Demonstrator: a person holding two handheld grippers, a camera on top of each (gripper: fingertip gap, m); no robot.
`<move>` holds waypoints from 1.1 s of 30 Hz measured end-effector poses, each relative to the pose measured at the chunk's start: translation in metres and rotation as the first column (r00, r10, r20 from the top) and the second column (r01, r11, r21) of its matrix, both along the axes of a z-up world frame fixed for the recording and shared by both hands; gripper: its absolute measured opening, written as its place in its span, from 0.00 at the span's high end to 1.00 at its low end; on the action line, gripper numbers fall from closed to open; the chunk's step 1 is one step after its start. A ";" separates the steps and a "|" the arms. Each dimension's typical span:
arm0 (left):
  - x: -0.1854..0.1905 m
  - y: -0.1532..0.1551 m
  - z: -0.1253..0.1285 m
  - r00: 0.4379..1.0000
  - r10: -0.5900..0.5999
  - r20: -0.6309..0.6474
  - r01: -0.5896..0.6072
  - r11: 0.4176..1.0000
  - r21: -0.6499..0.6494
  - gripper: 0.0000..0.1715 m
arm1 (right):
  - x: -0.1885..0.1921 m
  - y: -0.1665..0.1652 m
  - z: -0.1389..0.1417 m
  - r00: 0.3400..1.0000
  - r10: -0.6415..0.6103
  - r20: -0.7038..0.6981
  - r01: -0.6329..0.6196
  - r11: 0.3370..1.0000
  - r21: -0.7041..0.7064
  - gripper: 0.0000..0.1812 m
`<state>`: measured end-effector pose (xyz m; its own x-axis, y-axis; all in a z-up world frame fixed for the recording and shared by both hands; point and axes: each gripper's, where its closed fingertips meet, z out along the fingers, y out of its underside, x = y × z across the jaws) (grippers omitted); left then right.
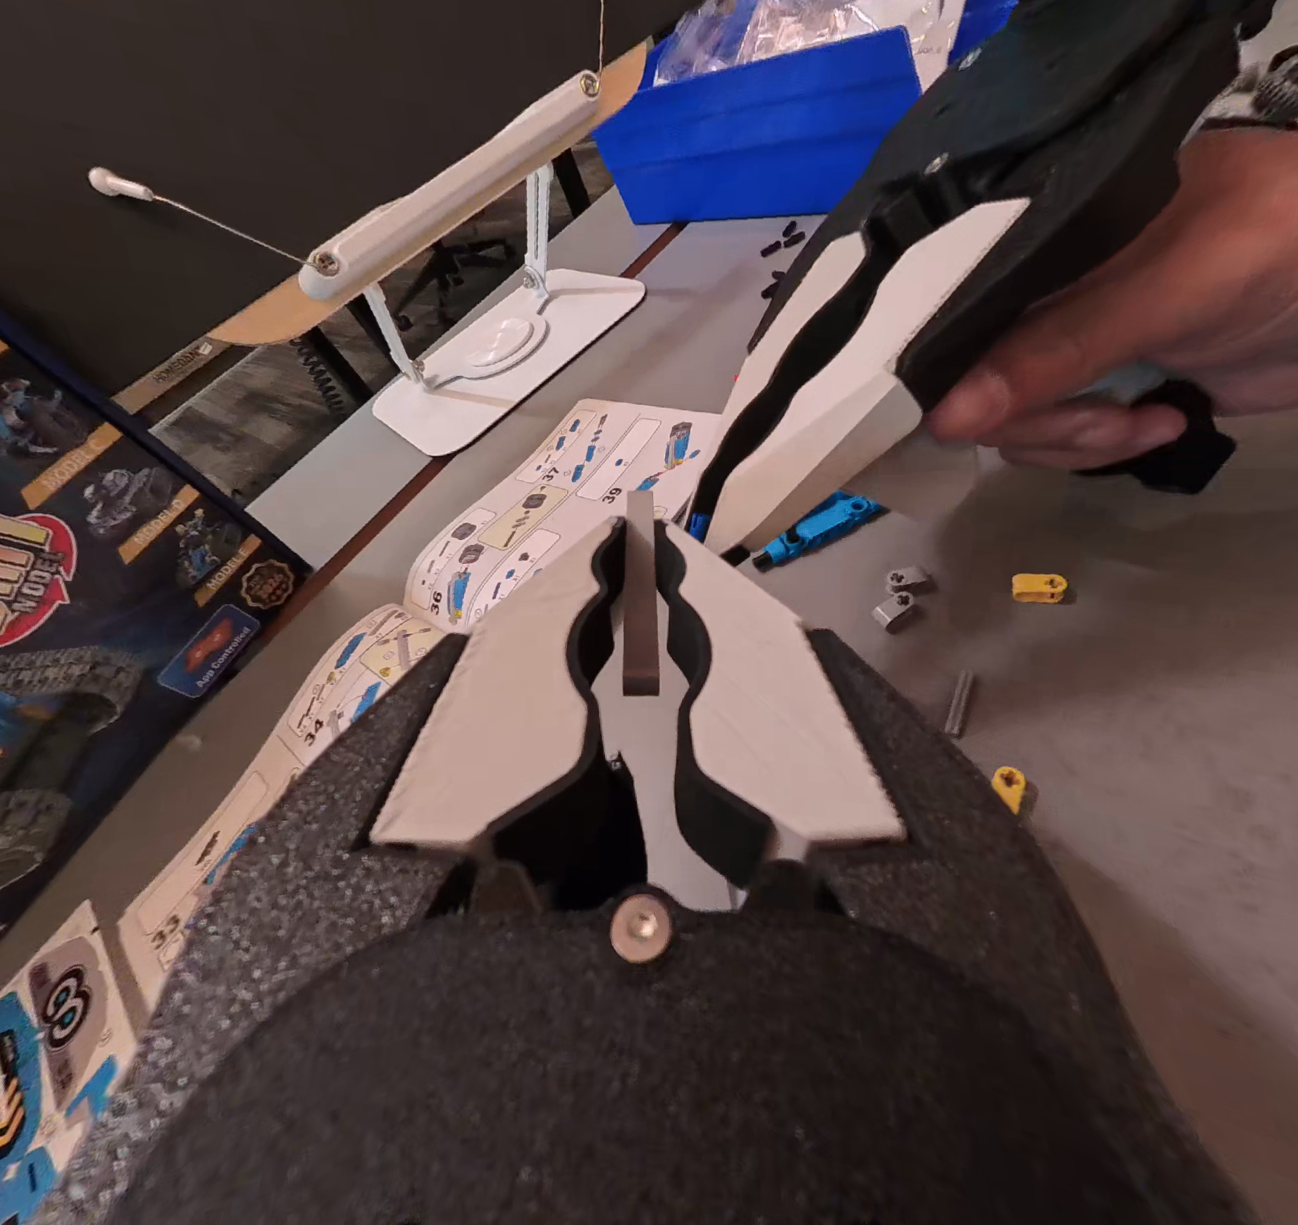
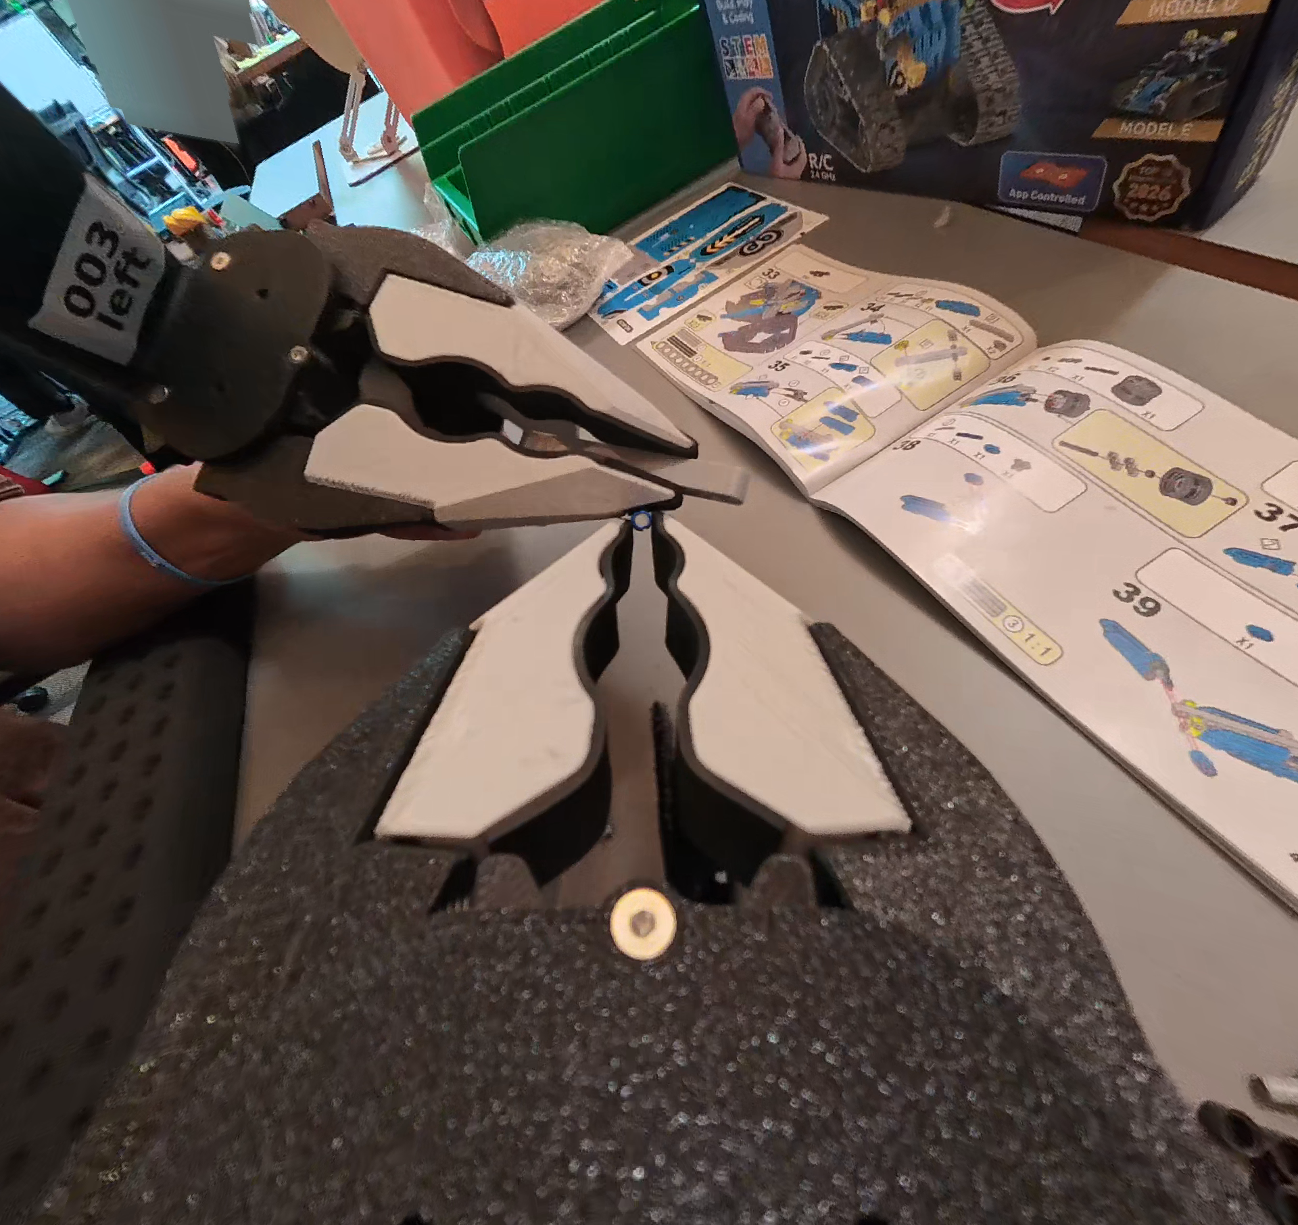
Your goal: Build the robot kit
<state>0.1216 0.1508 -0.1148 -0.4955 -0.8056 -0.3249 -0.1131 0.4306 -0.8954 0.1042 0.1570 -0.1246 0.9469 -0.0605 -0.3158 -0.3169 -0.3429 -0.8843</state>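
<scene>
Over a grey table (image 1: 1124,805) strewn with small parts, two handheld grippers are being brought tip to tip. A flat grey bar (image 1: 640,601) is being clamped between the closed jaws of the left gripper (image 1: 639,524), its far end sticking out past the tips, probably so that this end is left free to be worked on. A tiny blue ring (image 2: 640,520) is being pinched at the very tips of the right gripper (image 2: 640,532), whose jaws are closed on it; the ring is being held just under the bar's protruding end (image 2: 709,482), close to touching. An open booklet (image 2: 983,489) is lying beside both grippers, and yellow (image 1: 1039,587) and grey connectors (image 1: 902,594) are lying loose nearby.
</scene>
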 end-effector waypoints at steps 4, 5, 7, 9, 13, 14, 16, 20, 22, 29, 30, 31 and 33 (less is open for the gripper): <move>0.000 0.001 -0.002 1.000 0.005 -0.006 -0.005 1.000 0.023 0.96 | 0.000 0.001 -0.001 1.000 -0.002 -0.015 0.002 1.000 0.009 0.97; -0.001 0.000 -0.003 1.000 0.003 -0.009 -0.003 0.999 0.036 0.96 | 0.000 0.001 -0.002 1.000 0.000 -0.013 0.000 1.000 0.004 0.97; -0.002 -0.001 -0.008 1.000 -0.013 -0.023 0.015 0.997 0.079 0.96 | -0.001 0.000 -0.007 0.999 0.017 0.036 -0.016 1.000 -0.027 0.97; -0.003 -0.001 -0.013 1.000 -0.018 -0.018 0.020 0.988 0.154 0.96 | -0.002 0.000 -0.012 0.995 0.021 0.100 -0.014 0.997 -0.070 0.97; -0.005 -0.001 -0.020 0.999 -0.027 0.029 0.015 0.943 0.333 0.96 | -0.003 -0.001 -0.020 0.985 0.035 0.168 -0.013 0.991 -0.131 0.97; -0.005 -0.002 -0.022 0.999 -0.032 0.033 0.018 0.933 0.360 0.96 | -0.003 -0.001 -0.023 0.985 0.041 0.167 -0.016 0.989 -0.146 0.98; -0.005 -0.001 -0.022 0.999 -0.032 0.035 0.017 0.932 0.363 0.96 | -0.003 -0.001 -0.025 0.980 0.048 0.195 -0.017 0.987 -0.157 0.98; 0.004 0.017 -0.011 0.997 0.062 -0.036 -0.059 0.995 0.080 0.96 | 0.008 -0.007 -0.003 0.974 -0.004 0.226 0.022 0.997 -0.074 0.98; 0.006 0.021 0.003 0.993 0.044 -0.109 -0.067 0.974 -0.214 0.96 | 0.016 -0.014 0.019 0.963 -0.056 0.265 0.052 0.998 0.023 0.98; -0.004 0.007 0.036 0.964 -0.217 -0.153 0.027 0.655 -0.755 0.96 | 0.015 -0.017 0.049 0.803 -0.145 0.577 0.111 0.989 0.095 0.98; -0.004 0.006 0.037 0.959 -0.235 -0.157 0.028 0.633 -0.774 0.96 | 0.015 -0.016 0.048 0.782 -0.150 0.605 0.123 0.989 0.087 0.98; -0.004 0.005 0.036 0.956 -0.243 -0.164 0.025 0.623 -0.782 0.96 | 0.015 -0.016 0.050 0.763 -0.160 0.627 0.130 0.987 0.094 0.98; -0.005 0.003 0.034 0.950 -0.261 -0.173 0.023 0.608 -0.793 0.96 | 0.015 -0.015 0.049 0.751 -0.158 0.641 0.131 0.987 0.090 0.98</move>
<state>0.1171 0.1543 -0.0804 -0.5905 -0.6041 0.5351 -0.3774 -0.3794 -0.8448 0.1190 0.1418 -0.0752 0.9078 -0.2141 0.3605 0.2892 -0.3028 -0.9081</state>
